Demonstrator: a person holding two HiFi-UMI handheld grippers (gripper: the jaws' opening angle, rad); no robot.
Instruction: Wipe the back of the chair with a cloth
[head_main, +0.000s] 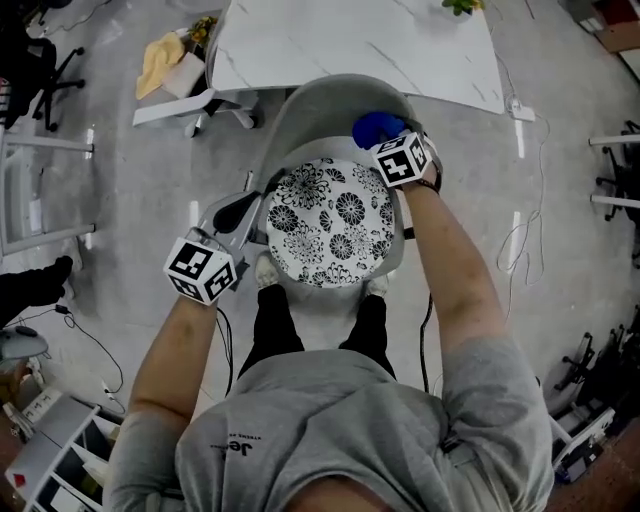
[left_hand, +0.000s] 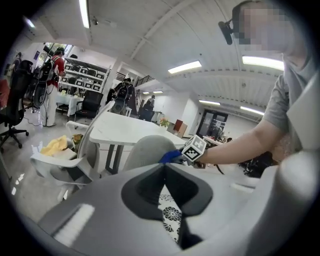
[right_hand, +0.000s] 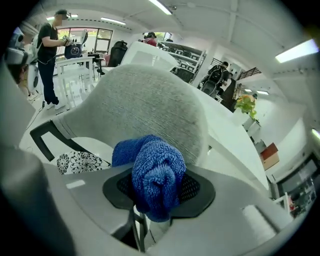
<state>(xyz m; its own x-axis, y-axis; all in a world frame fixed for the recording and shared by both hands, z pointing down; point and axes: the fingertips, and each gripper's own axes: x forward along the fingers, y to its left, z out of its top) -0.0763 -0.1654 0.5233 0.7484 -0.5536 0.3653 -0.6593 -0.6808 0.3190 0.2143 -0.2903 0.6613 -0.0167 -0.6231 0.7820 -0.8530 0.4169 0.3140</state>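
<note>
The chair has a curved grey back (head_main: 335, 100) and a round black-and-white flowered seat (head_main: 330, 225). My right gripper (head_main: 384, 140) is shut on a bunched blue cloth (head_main: 372, 127) at the inner right side of the chair back. In the right gripper view the blue cloth (right_hand: 152, 175) bulges out of the gripper (right_hand: 150, 197), with the grey chair back (right_hand: 150, 102) just beyond. My left gripper (head_main: 243, 208) hangs at the seat's left edge, shut and holding nothing. Its own view shows the gripper (left_hand: 165, 167), the chair back (left_hand: 147, 152) and the cloth (left_hand: 170, 157).
A white marble-top table (head_main: 350, 45) stands right behind the chair. A second chair with a yellow cloth (head_main: 160, 62) is at the back left. Cables (head_main: 525, 240) run over the floor on the right. The person's legs (head_main: 275, 315) are under the seat.
</note>
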